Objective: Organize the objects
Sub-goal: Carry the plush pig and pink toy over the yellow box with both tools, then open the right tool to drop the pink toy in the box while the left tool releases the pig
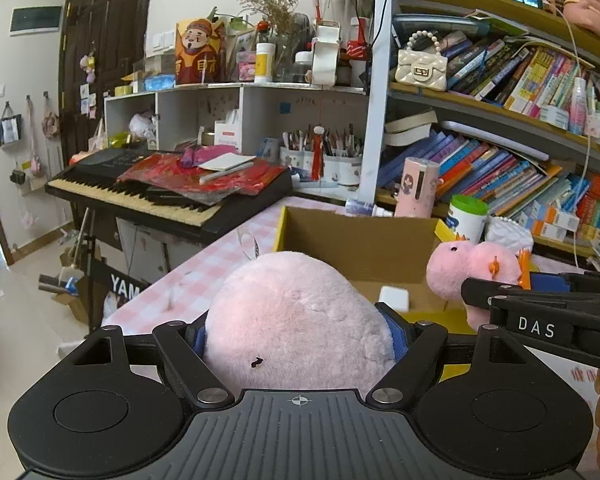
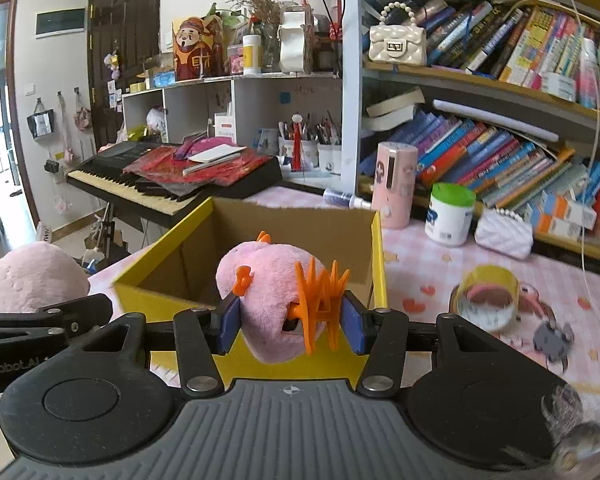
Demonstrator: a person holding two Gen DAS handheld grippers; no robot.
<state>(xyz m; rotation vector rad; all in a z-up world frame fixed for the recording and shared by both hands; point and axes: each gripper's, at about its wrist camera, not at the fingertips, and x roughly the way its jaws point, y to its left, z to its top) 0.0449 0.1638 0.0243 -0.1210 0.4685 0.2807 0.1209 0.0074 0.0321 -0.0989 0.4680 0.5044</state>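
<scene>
Left wrist view: left gripper (image 1: 298, 336) clamped on round pink plush (image 1: 296, 316), right gripper (image 2: 290, 320) clamped on pink axolotl plush (image 2: 270, 296), both short of cardboard box (image 2: 380, 248). Risks, as I judge: early release lands them on table (image 2: 440, 268); grippers collide.

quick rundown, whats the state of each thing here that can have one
left gripper: jaws shut on round pink plush, held up
right gripper: jaws shut on pink plush with orange frills, held up
cardboard box: open, small white thing inside
tape roll: lying on tablecloth
green-lid jar: upright, lid on
</scene>
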